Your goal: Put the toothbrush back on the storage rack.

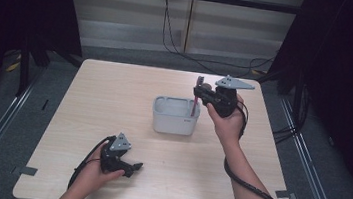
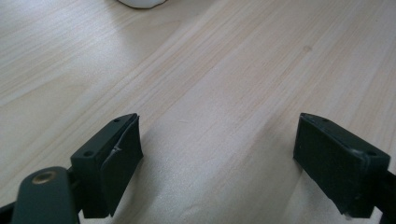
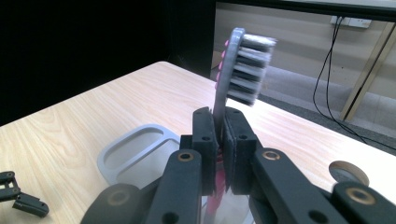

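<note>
A toothbrush (image 1: 195, 104) with a pink handle and dark bristles stands upright, head up, over the right end of a pale grey tub (image 1: 168, 120) at the table's middle. Its handle reaches down into the tub. My right gripper (image 1: 199, 93) is shut on the toothbrush. In the right gripper view the jaws (image 3: 219, 119) pinch the neck just below the bristle head (image 3: 246, 65), with the tub (image 3: 116, 156) below. My left gripper (image 1: 135, 167) rests on the table near the front left, open, with bare wood between its jaws (image 2: 219, 140).
The wooden table (image 1: 115, 87) has free room left of and behind the tub. Dark curtains stand on both sides. Black cables (image 1: 189, 55) run over the floor behind the table's far edge. The tub's rim (image 2: 140, 3) lies ahead in the left gripper view.
</note>
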